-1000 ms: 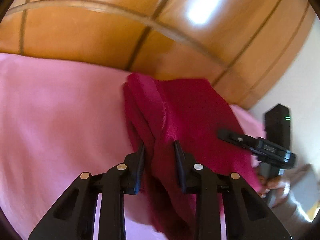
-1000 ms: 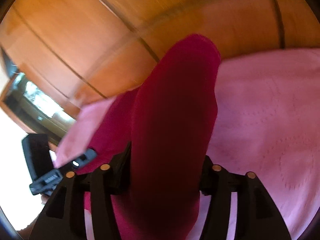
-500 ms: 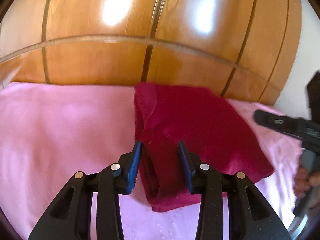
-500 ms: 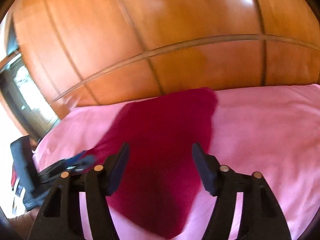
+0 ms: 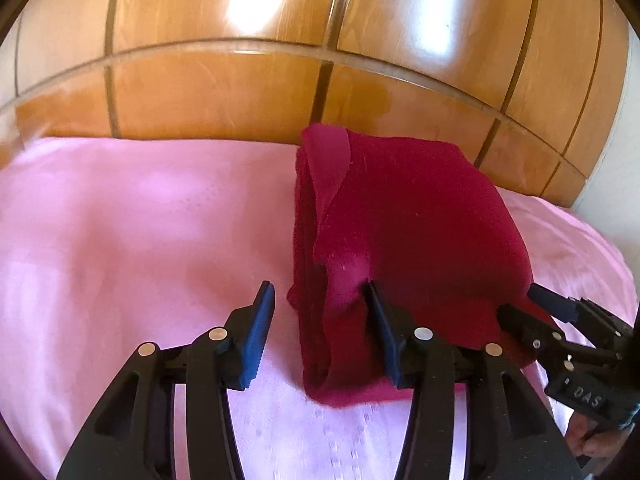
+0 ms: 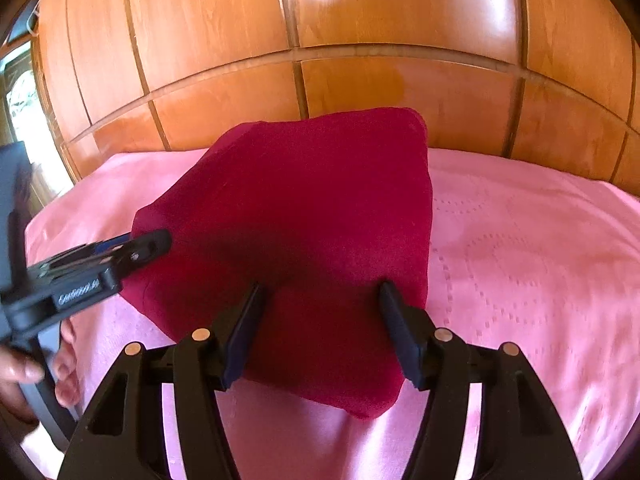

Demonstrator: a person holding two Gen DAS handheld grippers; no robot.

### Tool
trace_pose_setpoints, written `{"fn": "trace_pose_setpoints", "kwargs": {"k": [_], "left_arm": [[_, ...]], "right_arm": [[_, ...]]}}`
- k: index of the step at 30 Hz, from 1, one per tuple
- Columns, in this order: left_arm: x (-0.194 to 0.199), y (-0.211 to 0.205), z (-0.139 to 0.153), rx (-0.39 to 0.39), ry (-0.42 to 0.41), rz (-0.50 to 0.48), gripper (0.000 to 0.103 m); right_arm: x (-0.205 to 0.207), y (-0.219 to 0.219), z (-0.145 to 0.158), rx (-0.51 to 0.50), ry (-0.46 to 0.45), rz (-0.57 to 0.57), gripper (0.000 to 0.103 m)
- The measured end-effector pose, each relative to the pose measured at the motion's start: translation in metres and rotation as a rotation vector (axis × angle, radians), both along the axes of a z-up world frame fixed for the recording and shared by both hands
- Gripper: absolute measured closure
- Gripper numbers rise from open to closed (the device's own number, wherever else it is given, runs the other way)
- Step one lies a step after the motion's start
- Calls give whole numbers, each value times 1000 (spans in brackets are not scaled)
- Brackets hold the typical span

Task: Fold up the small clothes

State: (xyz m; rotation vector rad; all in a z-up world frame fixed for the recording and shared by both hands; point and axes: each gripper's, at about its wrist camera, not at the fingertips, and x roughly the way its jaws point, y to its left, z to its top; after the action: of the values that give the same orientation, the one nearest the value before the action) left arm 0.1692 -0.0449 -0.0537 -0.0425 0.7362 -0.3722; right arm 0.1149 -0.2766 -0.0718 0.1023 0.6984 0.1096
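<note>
A dark red folded garment [image 5: 420, 232] lies flat on the pink bedspread [image 5: 140, 220], close to the wooden headboard. My left gripper [image 5: 320, 312] straddles its layered near-left edge. Its jaws are opening: the left pad [image 5: 256, 332] stands clear of the cloth and the right finger [image 5: 380, 320] rests against the fabric. In the right wrist view the same garment [image 6: 312, 208] spreads out under my right gripper [image 6: 320, 308], which is open just above its near edge, gripping nothing. Each gripper shows in the other's view: the right gripper [image 5: 524, 304] and the left gripper [image 6: 152, 242].
A glossy wooden headboard [image 5: 240, 92] rises right behind the garment. The bedspread [image 6: 520, 260] stretches out on both sides. A person's fingers [image 6: 64, 384] hold the left tool's handle at the lower left. A window [image 6: 20, 96] shows at the far left.
The right gripper let the draped garment go, and it now lies flat and folded. The left jaws have spread off the cloth edge. The right gripper has come in beside the garment's near-right corner.
</note>
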Motion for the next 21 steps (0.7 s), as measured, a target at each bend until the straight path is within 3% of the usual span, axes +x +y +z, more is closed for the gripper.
{"fn": "trace_pose_setpoints", "kwargs": {"k": [5, 14, 21], "left_arm": [[-23, 9, 14, 0, -39, 45, 55], [-46, 16, 28, 9, -107, 67, 49], [-35, 13, 40, -1, -149, 35, 49]], "right_arm": [[-8, -4, 5, 33, 10, -19, 32], [-24, -12, 32, 94, -23, -42, 32], [16, -12, 58, 159, -2, -27, 32]]}}
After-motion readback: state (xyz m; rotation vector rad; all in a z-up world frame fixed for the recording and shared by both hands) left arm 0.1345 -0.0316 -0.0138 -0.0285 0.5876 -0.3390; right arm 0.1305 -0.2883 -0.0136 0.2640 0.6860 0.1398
